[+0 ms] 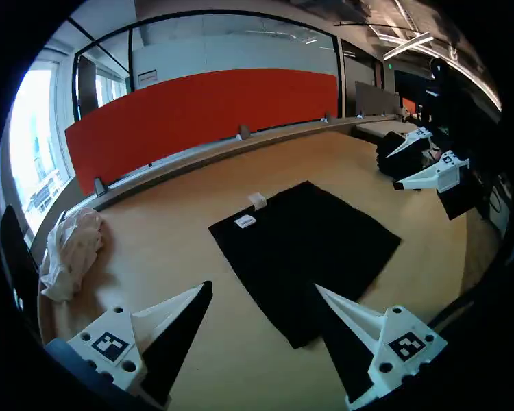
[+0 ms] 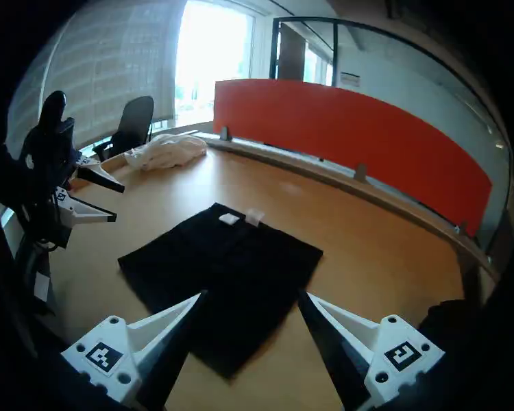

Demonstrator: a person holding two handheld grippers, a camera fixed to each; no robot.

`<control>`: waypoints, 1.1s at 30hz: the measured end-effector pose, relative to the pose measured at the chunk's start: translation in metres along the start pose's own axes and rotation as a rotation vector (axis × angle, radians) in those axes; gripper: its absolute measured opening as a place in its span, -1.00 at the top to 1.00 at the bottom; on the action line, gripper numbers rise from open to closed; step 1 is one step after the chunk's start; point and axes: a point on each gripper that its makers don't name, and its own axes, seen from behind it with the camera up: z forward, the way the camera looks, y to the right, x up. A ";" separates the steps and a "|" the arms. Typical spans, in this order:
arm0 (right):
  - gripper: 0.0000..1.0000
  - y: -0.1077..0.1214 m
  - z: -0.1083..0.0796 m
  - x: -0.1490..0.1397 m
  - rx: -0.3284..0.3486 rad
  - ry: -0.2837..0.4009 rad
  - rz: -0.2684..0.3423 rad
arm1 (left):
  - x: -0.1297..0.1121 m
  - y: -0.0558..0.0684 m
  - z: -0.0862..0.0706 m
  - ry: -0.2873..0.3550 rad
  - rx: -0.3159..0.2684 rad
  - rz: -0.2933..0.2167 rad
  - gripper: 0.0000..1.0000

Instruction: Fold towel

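Centrally on the pale wooden worktop (image 1: 161,246) lies a black towel (image 1: 305,257), spread flat, with two small white tags (image 1: 245,221) near one corner. Seen in the left gripper view, the left claw (image 1: 262,285) hangs over the towel's near edge, its two fingers wide apart and holding nothing. In the right gripper view, the right claw (image 2: 252,294) hangs over another side of the towel, likewise wide open and empty. A crumpled white cloth (image 1: 68,253) rests near the worktop's corner, well apart from the towel. A red partition (image 1: 209,113) runs along the worktop's far edge.
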 end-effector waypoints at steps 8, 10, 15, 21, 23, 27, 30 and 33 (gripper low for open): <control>-1.00 -0.011 0.010 -0.027 0.017 -0.050 -0.015 | -0.020 0.010 0.008 -0.040 -0.025 0.025 -0.99; -1.00 -0.014 0.013 -0.034 0.021 -0.064 -0.016 | -0.026 0.014 0.011 -0.051 -0.034 0.028 -0.99; -1.00 -0.019 0.017 -0.051 0.029 -0.099 -0.010 | -0.039 0.022 0.018 -0.077 -0.058 0.031 -0.99; -1.00 -0.023 0.020 -0.070 0.038 -0.134 -0.014 | -0.053 0.031 0.025 -0.105 -0.081 0.038 -0.99; -1.00 -0.024 0.021 -0.076 0.042 -0.144 -0.016 | -0.058 0.033 0.027 -0.114 -0.088 0.040 -0.99; -1.00 -0.026 0.022 -0.087 0.050 -0.165 -0.016 | -0.068 0.037 0.030 -0.134 -0.101 0.036 -0.99; -1.00 -0.028 0.022 -0.094 0.055 -0.179 -0.015 | -0.075 0.040 0.032 -0.147 -0.108 0.032 -1.00; -1.00 -0.030 0.023 -0.100 0.062 -0.191 -0.017 | -0.080 0.042 0.033 -0.157 -0.113 0.030 -0.99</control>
